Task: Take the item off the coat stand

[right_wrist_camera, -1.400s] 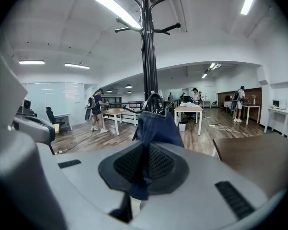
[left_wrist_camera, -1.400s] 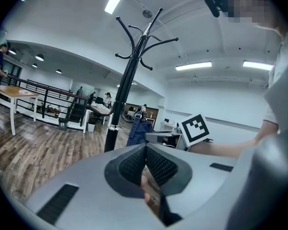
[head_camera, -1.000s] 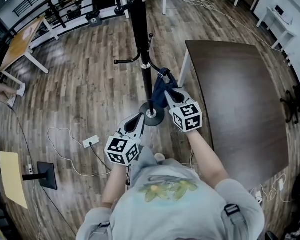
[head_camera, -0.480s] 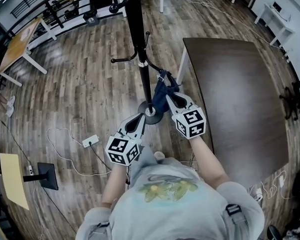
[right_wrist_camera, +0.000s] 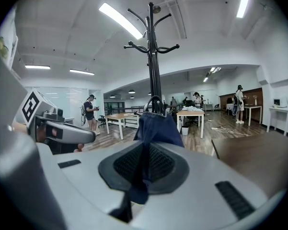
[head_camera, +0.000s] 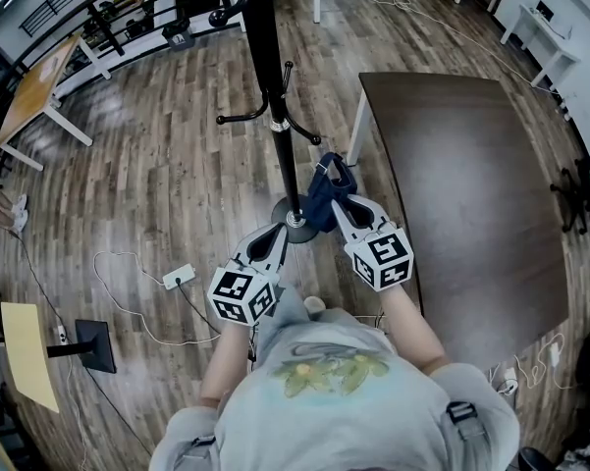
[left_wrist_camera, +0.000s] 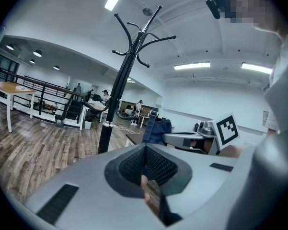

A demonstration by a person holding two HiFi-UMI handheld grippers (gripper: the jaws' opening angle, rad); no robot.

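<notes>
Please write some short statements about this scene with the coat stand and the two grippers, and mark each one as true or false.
1. The right gripper is shut on the blue cloth item. True.
2. The left gripper also grips that item. False: its jaws are together with nothing between them.
3. The coat stand is black. True.
4. The dark brown table is on the left gripper's side. False: it is on the right gripper's side of the stand.
5. A white power strip lies on the wooden floor. True.
</notes>
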